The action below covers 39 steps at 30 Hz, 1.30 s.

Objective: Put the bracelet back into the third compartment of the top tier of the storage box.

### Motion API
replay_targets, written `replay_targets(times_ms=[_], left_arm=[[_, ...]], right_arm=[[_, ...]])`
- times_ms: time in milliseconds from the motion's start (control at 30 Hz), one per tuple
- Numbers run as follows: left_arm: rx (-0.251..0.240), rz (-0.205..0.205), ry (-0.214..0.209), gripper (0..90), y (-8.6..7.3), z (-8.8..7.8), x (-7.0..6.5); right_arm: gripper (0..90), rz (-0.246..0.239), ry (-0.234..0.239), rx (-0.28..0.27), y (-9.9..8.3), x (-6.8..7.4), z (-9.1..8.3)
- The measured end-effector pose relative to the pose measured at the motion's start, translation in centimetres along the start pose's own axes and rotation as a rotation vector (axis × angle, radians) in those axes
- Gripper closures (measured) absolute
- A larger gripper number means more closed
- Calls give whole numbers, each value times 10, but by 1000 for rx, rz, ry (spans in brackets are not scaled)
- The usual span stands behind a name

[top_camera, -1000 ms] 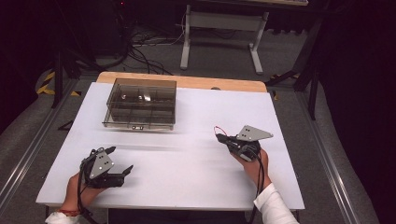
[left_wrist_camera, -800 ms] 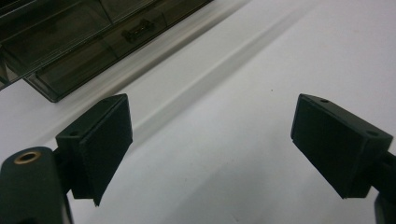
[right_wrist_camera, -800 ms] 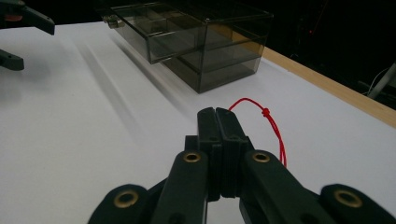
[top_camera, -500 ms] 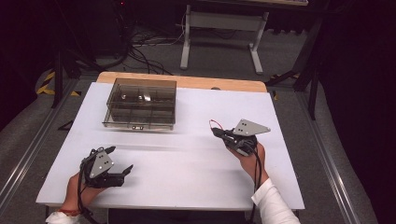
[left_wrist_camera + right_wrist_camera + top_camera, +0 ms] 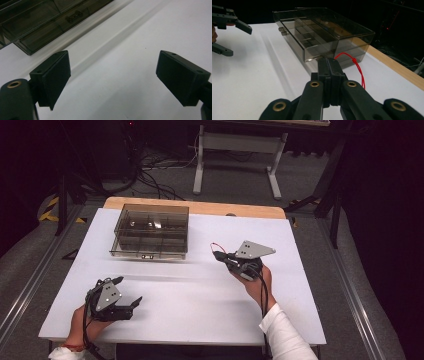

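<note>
A smoky transparent compartment box (image 5: 150,236) stands at the back left of the white table (image 5: 200,320). My right gripper (image 5: 220,256) hovers right of the table's middle, pointing left toward the box. Its jaws are pressed together, and a thin red string (image 5: 357,65) comes out at their tip (image 5: 329,62) and loops to one side. The box (image 5: 324,32) lies just beyond that tip. My left gripper (image 5: 131,289) rests low at the front left, open, with nothing between its jaws (image 5: 112,75). The box's front edge (image 5: 37,22) shows ahead of it.
A bare wooden strip (image 5: 200,208) runs along the table's far edge. Behind the table are a grey floor, cables and a white metal stand (image 5: 235,150). The left gripper (image 5: 239,41) also appears, open, at the upper left of the right gripper view.
My right gripper has risen a little and moved away from the person toward the box, string still at its tip. The left gripper has stayed put.
</note>
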State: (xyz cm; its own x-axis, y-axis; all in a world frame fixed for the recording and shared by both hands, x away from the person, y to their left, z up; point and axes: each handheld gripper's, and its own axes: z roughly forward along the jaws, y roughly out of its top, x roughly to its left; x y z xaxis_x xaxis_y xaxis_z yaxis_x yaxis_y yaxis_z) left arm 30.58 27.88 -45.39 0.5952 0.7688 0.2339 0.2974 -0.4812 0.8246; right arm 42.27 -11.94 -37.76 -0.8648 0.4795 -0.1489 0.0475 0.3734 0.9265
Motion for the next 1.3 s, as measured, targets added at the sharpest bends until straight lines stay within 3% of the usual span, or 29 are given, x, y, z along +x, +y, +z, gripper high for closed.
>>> replay_targets(times_ms=[667,967,1300], left_arm=[[-2,-1,-5,133,-1,-1,2],[-3,-8,-6,133,-2,-1,2],[4,-3,-6,133,-2,-1,2]], right_arm=[[900,-73,81,20,46,20,62],[900,-75,112,31,49,28,79],[900,-70,115,43,50,29,92]])
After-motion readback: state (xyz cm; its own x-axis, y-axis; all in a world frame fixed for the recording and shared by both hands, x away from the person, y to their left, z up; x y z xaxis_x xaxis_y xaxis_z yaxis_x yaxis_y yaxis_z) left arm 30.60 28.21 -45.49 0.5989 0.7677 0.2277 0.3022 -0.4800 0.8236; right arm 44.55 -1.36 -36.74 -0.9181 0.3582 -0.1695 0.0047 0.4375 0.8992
